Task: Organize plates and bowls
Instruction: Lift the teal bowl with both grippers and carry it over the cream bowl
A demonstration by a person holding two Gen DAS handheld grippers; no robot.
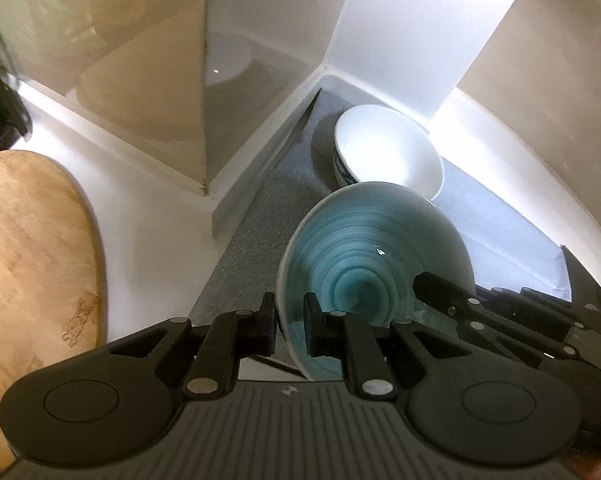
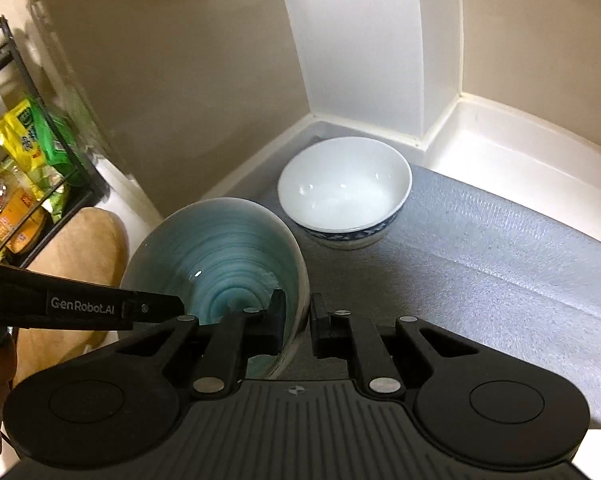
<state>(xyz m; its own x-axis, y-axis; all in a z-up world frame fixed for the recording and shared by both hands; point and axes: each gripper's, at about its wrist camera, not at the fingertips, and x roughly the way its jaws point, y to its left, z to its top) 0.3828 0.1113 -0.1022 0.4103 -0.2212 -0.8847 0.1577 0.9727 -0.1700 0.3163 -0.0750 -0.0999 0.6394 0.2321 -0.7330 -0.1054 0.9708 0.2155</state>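
**Teal bowl pinched from both sides, white bowl parked in the corner**

The teal bowl (image 1: 374, 256) is gripped by both tools at once. In the left wrist view, the left gripper (image 1: 290, 324) is clamped on the bowl's near-left rim – one pad is pressed on the outside wall, the other on the glazed inside. The bowl is seen tilted, with its spiral-ringed interior turned toward the camera. The right gripper (image 1: 440, 292) is seen coming in from the right edge, with its fingers closed on the opposite rim.

From the right wrist view the same thing is confirmed: the right gripper (image 2: 298, 320) is closed on the rim of the teal bowl (image 2: 220, 256), with the wall sandwiched between the pads. The left gripper (image 2: 156, 308) is stretched in from the left, its branded finger reaching over the bowl's far rim.

The bowl is held over the grey mat (image 2: 480, 260), at the mat's left edge – whether its base is touching the mat can't be told from either view.

Just beyond it, a white bowl (image 2: 344, 192) with a blue patterned band is set upright on the mat, tucked into the corner by the white wall ledge (image 2: 500, 148). A wooden board (image 1: 32, 248) is laid on the counter to the left, and a black rack (image 2: 24, 152) stocked with packets is stood further left.
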